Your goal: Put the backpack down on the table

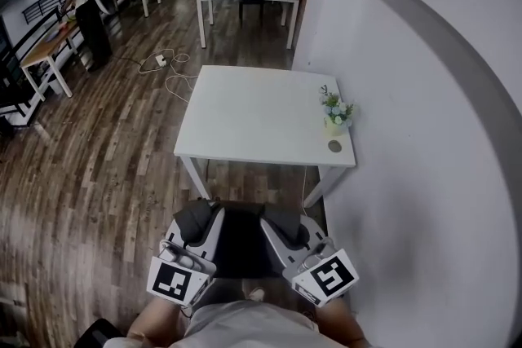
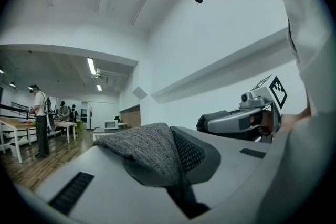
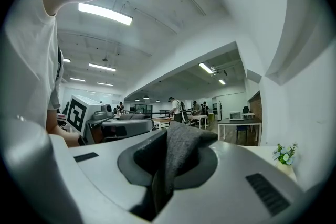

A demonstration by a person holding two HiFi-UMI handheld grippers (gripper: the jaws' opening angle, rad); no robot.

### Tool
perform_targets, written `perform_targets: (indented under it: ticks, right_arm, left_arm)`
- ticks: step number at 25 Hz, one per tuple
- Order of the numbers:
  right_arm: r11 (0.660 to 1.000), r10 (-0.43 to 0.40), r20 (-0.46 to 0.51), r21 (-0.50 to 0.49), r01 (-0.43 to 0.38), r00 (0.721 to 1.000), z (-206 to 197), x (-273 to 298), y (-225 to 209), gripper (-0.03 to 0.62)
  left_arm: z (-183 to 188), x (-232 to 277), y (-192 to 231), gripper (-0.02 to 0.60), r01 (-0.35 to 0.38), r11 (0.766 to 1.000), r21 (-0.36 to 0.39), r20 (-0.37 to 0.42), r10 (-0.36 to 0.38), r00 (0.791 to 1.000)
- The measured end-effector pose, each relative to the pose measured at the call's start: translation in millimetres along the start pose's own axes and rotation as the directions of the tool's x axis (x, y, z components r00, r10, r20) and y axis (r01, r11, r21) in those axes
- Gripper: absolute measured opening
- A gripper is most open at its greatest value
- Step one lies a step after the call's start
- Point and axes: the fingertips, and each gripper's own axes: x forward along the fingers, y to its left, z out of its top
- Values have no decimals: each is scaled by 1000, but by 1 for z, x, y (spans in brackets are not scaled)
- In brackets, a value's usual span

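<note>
The fingers point(image 2: 113, 189) of your left gripper point(image 1: 198, 222) are clamped tight on a grey woven shoulder strap point(image 2: 149, 149). Your right gripper point(image 1: 287, 231) pinches the matching strap point(image 3: 181, 152) the same way. That leaves the dark fabric backpack point(image 1: 241, 244) hanging between the two, carried evenly by its straps rather than by its body. It hangs just short of the near edge of the white square tabletop point(image 1: 253, 114) and is not yet on it. Aim for the bare left and middle of the top, because the small potted flowers point(image 1: 336, 112) and a small round disc point(image 1: 334, 147) occupy the right edge.
</note>
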Motion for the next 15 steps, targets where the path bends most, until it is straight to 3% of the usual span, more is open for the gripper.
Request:
perform_targets:
  ticks: [5, 15]
  right_arm:
    - [1000, -12, -9, -8, 12, 1000, 13, 38, -26, 52]
    - [997, -71, 11, -23, 71, 997, 42, 138, -123, 52]
  left_arm:
    - [12, 29, 32, 30, 68, 997, -36, 66, -65, 996]
    - [17, 128, 117, 30, 194, 980, 35, 60, -196, 979]
